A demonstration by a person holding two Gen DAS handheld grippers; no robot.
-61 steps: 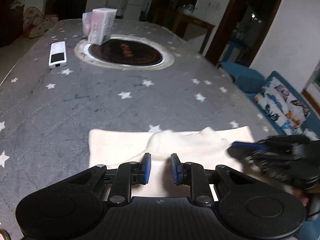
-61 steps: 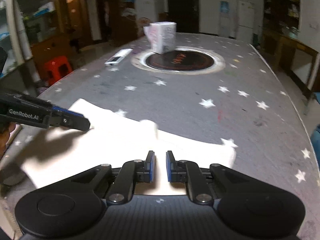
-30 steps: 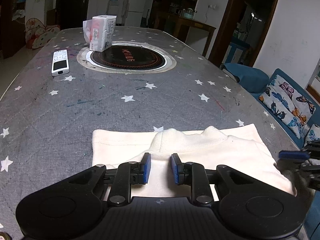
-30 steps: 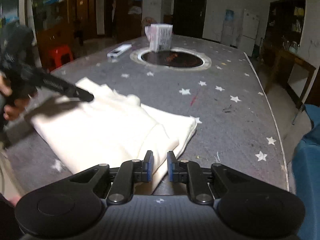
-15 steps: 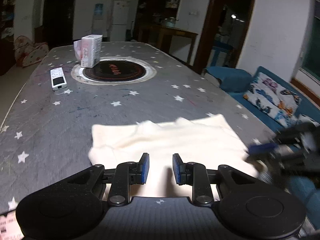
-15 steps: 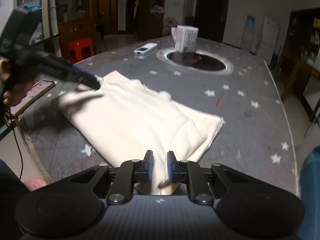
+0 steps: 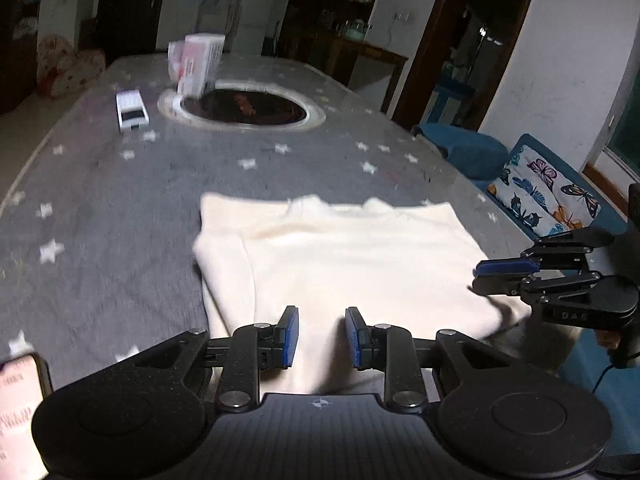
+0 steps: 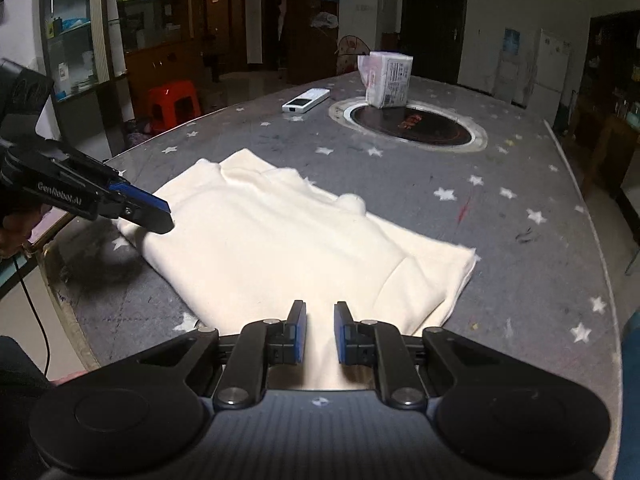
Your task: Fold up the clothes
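Observation:
A cream garment (image 7: 360, 260) (image 8: 280, 240) lies folded and flat on the grey star-print table (image 7: 120, 208) (image 8: 520, 280), near its front edge. My left gripper (image 7: 322, 336) hovers over the garment's near left part, open by a narrow gap with only cloth showing below. From the right wrist view the left gripper (image 8: 164, 220) points at the garment's left corner. My right gripper (image 8: 320, 332) is over the near right edge, its jaws a small gap apart and empty. In the left wrist view the right gripper (image 7: 478, 276) sits at the cloth's right edge.
A white remote (image 7: 131, 110) (image 8: 306, 100), a tissue pack (image 7: 198, 64) (image 8: 388, 80) and a round inset cooktop (image 7: 244, 110) (image 8: 412, 126) lie at the far end. A phone (image 7: 20, 412) rests at the near left edge. A blue sofa with a patterned cushion (image 7: 544, 192) stands to the right.
Both grippers have drawn back and risen, so more of the garment shows. The right gripper has edged in to the cloth's right edge. Neither jaw gap has changed.

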